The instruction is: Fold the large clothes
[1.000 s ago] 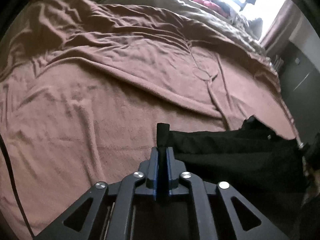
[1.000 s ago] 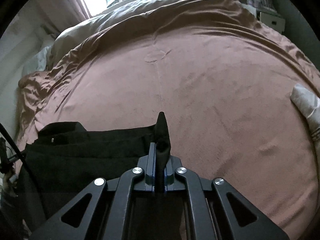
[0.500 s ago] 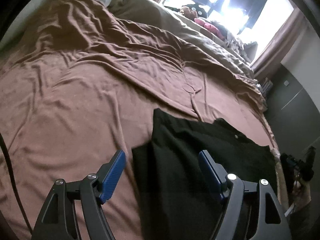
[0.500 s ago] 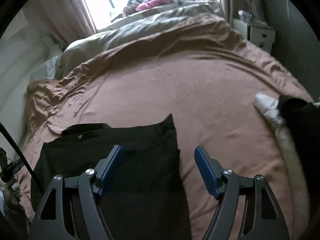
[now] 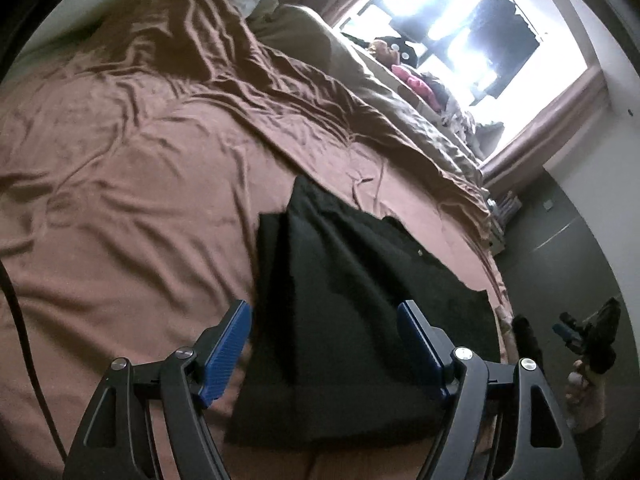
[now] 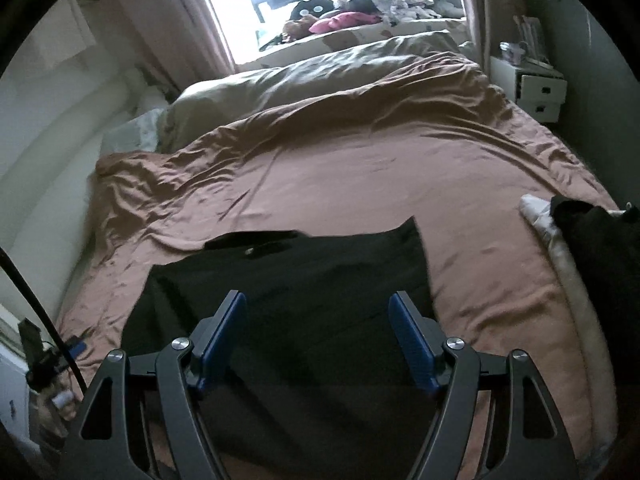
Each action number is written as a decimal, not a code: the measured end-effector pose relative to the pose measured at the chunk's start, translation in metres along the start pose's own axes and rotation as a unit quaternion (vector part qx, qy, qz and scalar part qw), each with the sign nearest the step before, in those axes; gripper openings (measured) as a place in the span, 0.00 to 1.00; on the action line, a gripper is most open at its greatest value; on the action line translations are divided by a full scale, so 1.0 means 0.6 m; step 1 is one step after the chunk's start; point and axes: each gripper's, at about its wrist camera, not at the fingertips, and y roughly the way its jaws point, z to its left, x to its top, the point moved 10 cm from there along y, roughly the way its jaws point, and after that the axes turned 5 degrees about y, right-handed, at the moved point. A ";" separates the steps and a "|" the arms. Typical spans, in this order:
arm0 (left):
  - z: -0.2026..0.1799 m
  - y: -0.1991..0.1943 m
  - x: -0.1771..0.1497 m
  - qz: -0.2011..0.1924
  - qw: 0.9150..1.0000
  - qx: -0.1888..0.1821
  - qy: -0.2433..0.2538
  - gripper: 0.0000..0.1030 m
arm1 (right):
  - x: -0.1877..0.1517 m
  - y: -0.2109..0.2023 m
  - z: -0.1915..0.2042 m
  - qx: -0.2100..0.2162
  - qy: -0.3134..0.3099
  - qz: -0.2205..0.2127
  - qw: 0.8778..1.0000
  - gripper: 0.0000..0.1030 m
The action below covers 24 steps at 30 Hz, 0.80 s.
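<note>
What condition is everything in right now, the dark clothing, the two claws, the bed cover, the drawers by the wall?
Black garment: folded, lying flat on the bed, held by neither gripper.
Left gripper: open, empty, above the garment.
Right gripper: open, empty, above the garment.
Brown blanket: spread out, wrinkled.
White drawer unit: drawers shut.

Your garment (image 5: 352,320): plain black
Your bedspread (image 5: 120,184): plain brown
Your tongs' pads (image 6: 412,344): blue
Far duvet (image 6: 320,76): olive-beige
Cushion (image 6: 344,22): pink

wrist views above bed (image 5: 120,168), sharing garment (image 6: 300,280)
</note>
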 end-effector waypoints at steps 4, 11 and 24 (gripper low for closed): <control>0.019 -0.015 -0.040 0.005 1.000 0.002 -0.020 0.74 | -0.038 0.002 0.025 0.023 -0.001 0.018 1.000 0.70; 0.050 -0.014 -0.109 0.021 0.999 0.002 -0.041 0.74 | -0.141 0.040 0.074 0.035 -0.038 0.075 0.996 0.66; 0.064 0.026 -0.175 0.048 0.998 0.002 -0.046 0.73 | -0.242 0.151 0.135 -0.001 -0.093 0.166 0.982 0.46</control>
